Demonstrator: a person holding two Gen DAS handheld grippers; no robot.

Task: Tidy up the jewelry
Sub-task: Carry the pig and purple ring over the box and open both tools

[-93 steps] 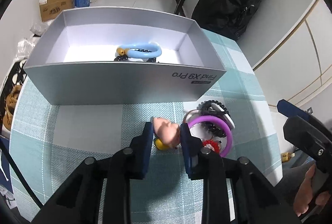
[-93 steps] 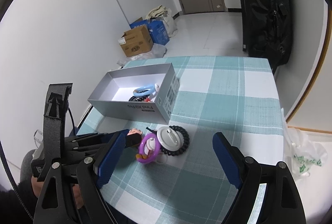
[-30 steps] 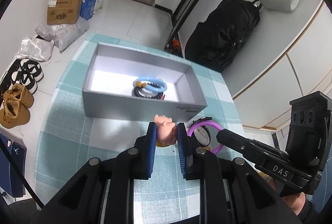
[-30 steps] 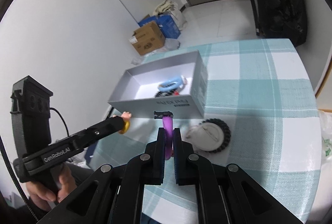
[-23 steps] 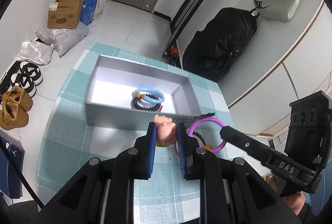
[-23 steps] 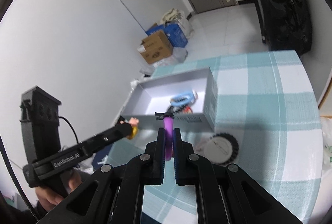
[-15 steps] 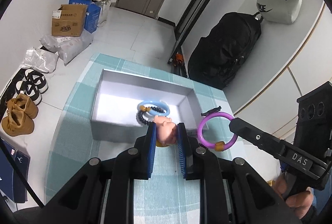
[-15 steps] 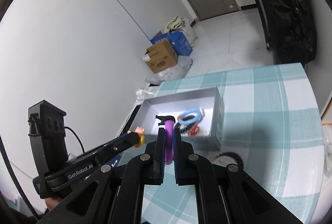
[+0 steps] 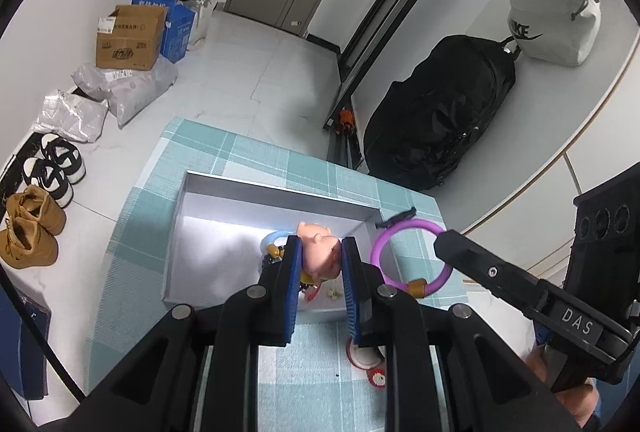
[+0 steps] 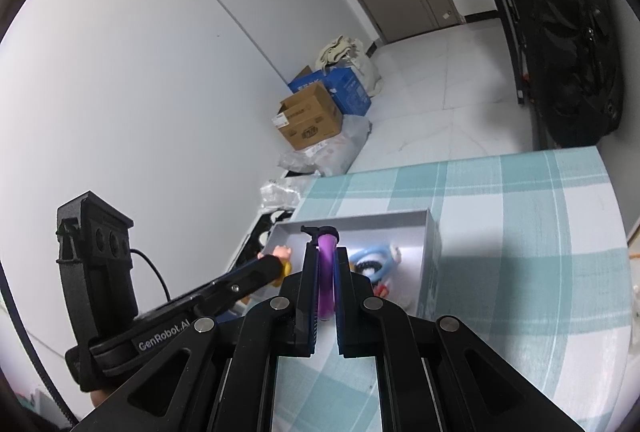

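Observation:
My left gripper (image 9: 317, 252) is shut on a small pink doll-head charm (image 9: 318, 244) with a yellow part below it, held above the open grey box (image 9: 208, 188). My right gripper (image 10: 325, 252) is shut on a purple ring bracelet (image 10: 326, 272), seen edge-on; in the left wrist view the purple ring bracelet (image 9: 408, 256) hangs over the box's right end. Inside the box lie a light blue bangle (image 10: 372, 256) and a dark bead bracelet (image 10: 366, 264). The left gripper with the charm (image 10: 280, 256) also shows in the right wrist view.
The box sits on a teal checked tablecloth (image 9: 312, 384). A round white item and a small red-and-white piece (image 9: 376, 378) lie on the cloth near the box. Cardboard boxes (image 9: 132, 36), shoes (image 9: 32, 224) and a black backpack (image 9: 432, 120) stand on the floor around the table.
Both grippers have risen and moved forward over the box, each still holding its item. The purple ring now hangs over the box's right end.

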